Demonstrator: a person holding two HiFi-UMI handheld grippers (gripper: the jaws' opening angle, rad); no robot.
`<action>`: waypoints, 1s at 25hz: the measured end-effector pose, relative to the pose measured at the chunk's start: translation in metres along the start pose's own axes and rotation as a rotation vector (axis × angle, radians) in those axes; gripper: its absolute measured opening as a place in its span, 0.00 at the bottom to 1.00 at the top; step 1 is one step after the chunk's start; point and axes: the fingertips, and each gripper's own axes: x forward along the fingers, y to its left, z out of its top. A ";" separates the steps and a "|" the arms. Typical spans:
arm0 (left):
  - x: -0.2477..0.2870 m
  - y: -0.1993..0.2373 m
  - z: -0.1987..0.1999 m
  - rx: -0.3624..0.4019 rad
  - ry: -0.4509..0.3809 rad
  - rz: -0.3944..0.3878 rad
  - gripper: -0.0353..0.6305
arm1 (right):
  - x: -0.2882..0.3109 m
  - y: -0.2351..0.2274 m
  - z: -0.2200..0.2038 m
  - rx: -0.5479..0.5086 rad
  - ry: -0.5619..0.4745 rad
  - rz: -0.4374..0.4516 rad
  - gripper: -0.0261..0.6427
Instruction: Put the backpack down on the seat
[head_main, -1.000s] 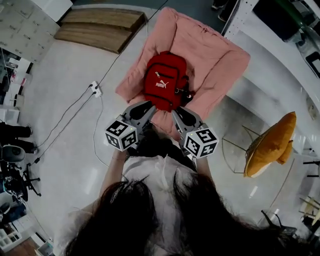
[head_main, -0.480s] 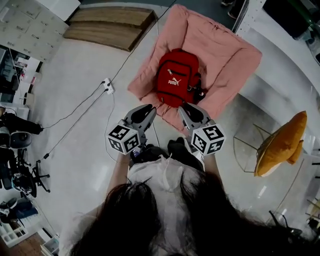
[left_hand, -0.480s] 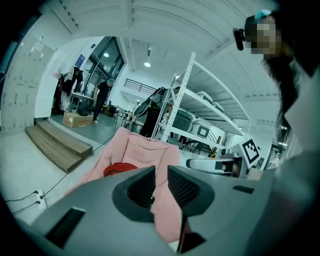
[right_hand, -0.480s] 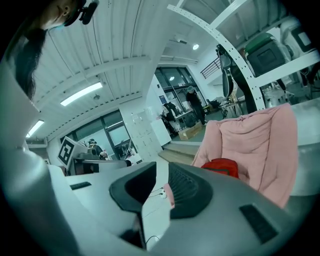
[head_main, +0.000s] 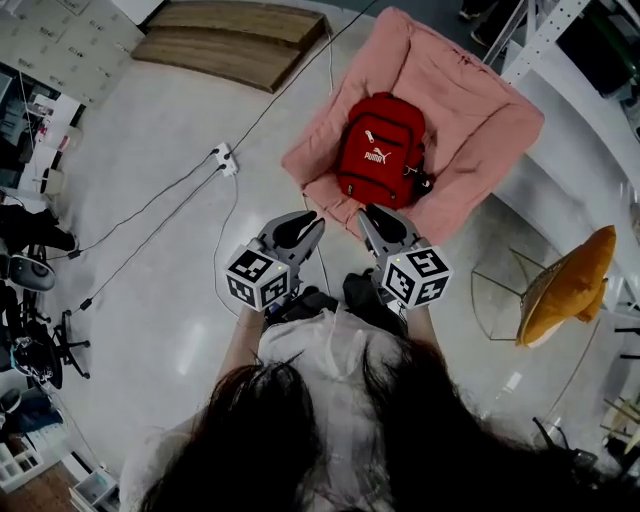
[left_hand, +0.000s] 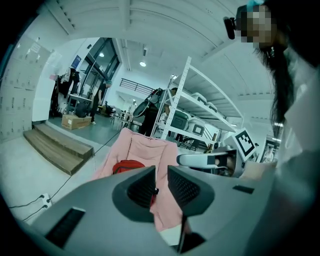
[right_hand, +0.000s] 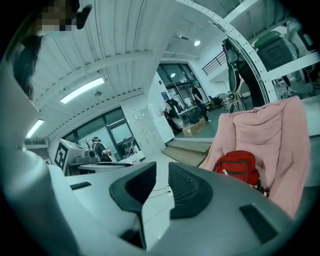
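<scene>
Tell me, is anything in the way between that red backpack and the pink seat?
Nothing visible stands in the way. The backpack already lies on the seat. The left gripper and right gripper hang short of the seat's front edge, jaws slightly apart and empty.

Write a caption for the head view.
Backpack rests on the seat; left gripper and right gripper hover nearby, empty.

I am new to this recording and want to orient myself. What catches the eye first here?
The red backpack lies on the pink seat at the top of the head view. Below it, the left gripper and right gripper hover short of the seat, jaws slightly apart and empty. An orange chair stands at the right.
</scene>
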 end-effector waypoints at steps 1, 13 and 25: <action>-0.009 0.004 -0.002 0.001 0.001 -0.007 0.18 | 0.004 0.012 -0.004 0.006 -0.003 -0.001 0.17; -0.079 0.025 -0.034 -0.010 0.037 -0.192 0.18 | 0.017 0.098 -0.051 0.036 -0.033 -0.152 0.17; -0.091 -0.017 -0.057 -0.021 0.040 -0.248 0.18 | -0.024 0.118 -0.079 0.014 -0.008 -0.183 0.17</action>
